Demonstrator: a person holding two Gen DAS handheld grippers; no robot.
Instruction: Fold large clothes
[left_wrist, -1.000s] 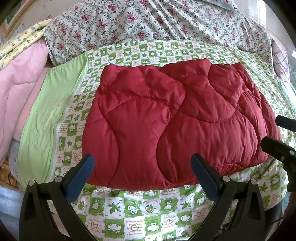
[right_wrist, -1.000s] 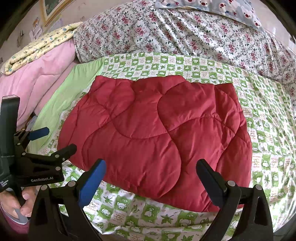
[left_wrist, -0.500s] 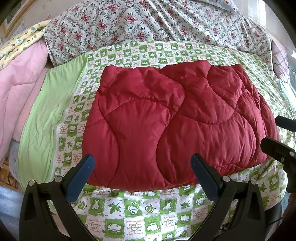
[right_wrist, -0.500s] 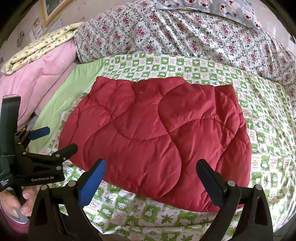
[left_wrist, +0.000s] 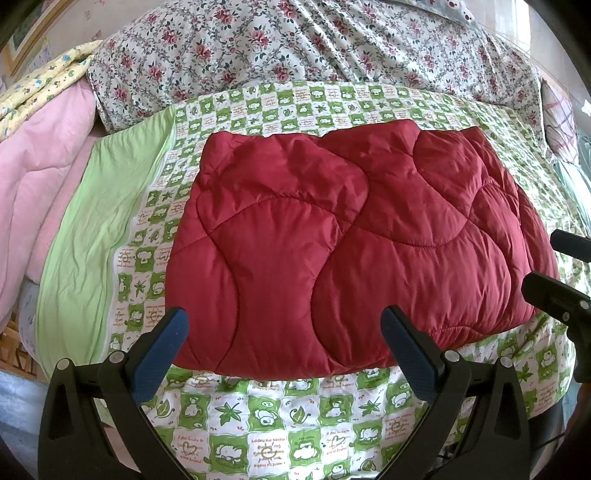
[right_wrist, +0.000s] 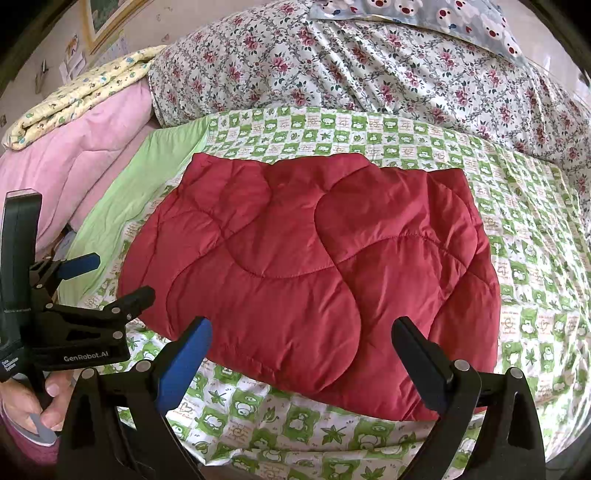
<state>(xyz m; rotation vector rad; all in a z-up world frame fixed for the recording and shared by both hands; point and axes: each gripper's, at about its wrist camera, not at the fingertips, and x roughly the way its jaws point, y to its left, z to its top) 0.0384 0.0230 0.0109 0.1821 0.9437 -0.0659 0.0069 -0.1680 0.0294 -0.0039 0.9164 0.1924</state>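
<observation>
Red quilted jacket (left_wrist: 347, 251) lay folded on the bed (left_wrist: 295, 417), unchanged from a second before; both tools, left (left_wrist: 284, 347) and right (right_wrist: 303, 354), hovered wide open and empty, suggesting folding was finished.

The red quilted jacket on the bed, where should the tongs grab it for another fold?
Probably the near hem of the red quilted jacket, approached from the bed's front edge. It lies flat, already folded, with that puffy edge closest to both open tongs, left and right.

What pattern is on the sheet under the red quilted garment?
Green-and-white checks with cartoon prints on the sheet; clearest in the left wrist view.
</observation>
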